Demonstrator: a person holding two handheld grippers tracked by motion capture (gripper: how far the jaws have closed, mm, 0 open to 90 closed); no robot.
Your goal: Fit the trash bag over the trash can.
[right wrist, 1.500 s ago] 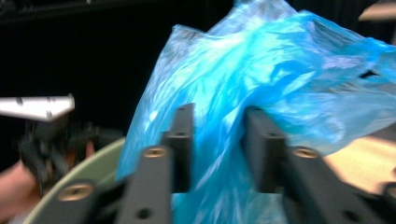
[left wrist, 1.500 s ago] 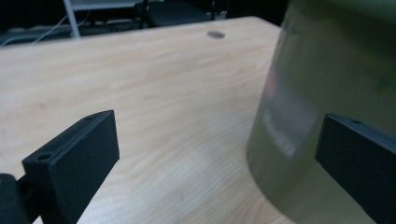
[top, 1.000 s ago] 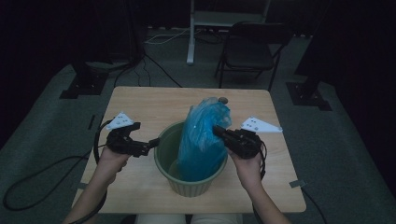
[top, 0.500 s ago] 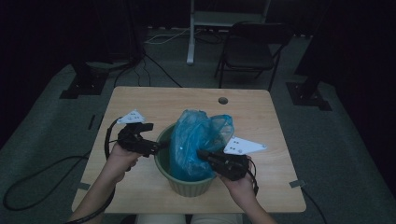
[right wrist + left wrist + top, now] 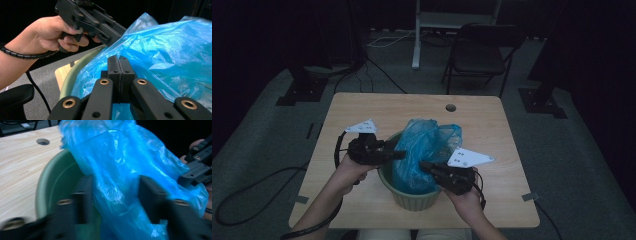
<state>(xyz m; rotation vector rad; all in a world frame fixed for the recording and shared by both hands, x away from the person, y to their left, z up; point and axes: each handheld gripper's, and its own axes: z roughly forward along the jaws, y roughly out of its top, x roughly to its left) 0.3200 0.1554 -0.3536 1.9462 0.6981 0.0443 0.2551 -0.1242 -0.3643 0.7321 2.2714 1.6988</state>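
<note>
A crumpled blue plastic bag (image 5: 427, 145) sits in a green round bin (image 5: 412, 200) on the wooden table (image 5: 362, 110). My left gripper (image 5: 399, 154) reaches over the bin's left rim. In the left gripper view its jaws (image 5: 116, 195) stand apart with a fold of the bag (image 5: 117, 157) between them; they have just been closing. The bin's inner wall (image 5: 50, 182) shows to their left. My right gripper (image 5: 424, 165) comes from the near right, and its pads (image 5: 119, 62) are shut together on the bag's film (image 5: 170, 55). The left gripper (image 5: 117, 31) shows beyond it.
A round cable hole (image 5: 450, 107) lies in the table's far side. Behind the table stand a folding chair (image 5: 482, 55) and a white post (image 5: 417, 35), with cables on the dark floor. Bare table lies left, right and beyond the bin.
The bag, held high a second ago, has come down into the bin as my right gripper moved toward the near edge. My left gripper has moved right onto the bag.
</note>
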